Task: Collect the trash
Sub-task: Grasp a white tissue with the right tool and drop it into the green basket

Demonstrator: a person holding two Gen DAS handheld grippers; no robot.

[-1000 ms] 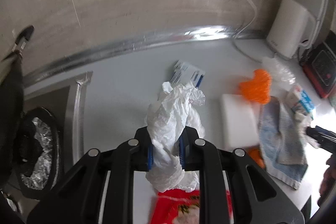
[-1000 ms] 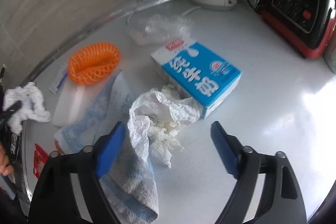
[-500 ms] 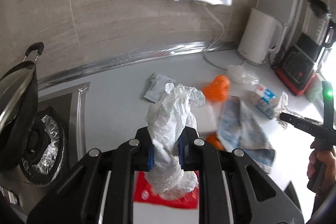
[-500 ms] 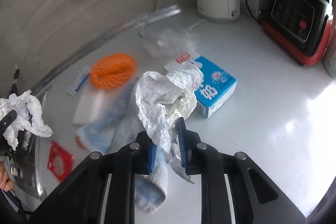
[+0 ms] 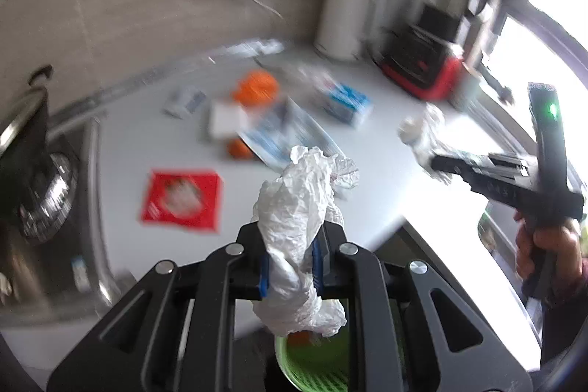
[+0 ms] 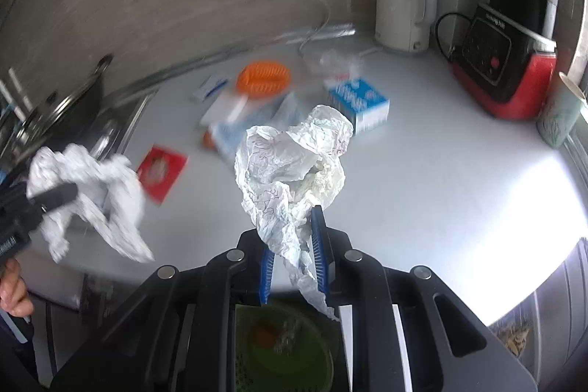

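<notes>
- My left gripper (image 5: 290,267) is clamped on a crumpled white plastic bag (image 5: 299,230), held in the air above a green slotted bin (image 5: 312,366).
- My right gripper (image 6: 294,267) pinches a crumpled white paper wrapper (image 6: 294,164), also over that bin (image 6: 283,355).
- Far across the white countertop (image 6: 441,171) lie a blue milk carton (image 6: 362,103) and a red packet (image 6: 161,169).

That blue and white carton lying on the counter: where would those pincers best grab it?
Probably across the blue carton's two long side faces, coming from above: it lies flat, and those faces look parallel and narrow enough to span. Both grippers are full now, each clamping crumpled paper.
</notes>
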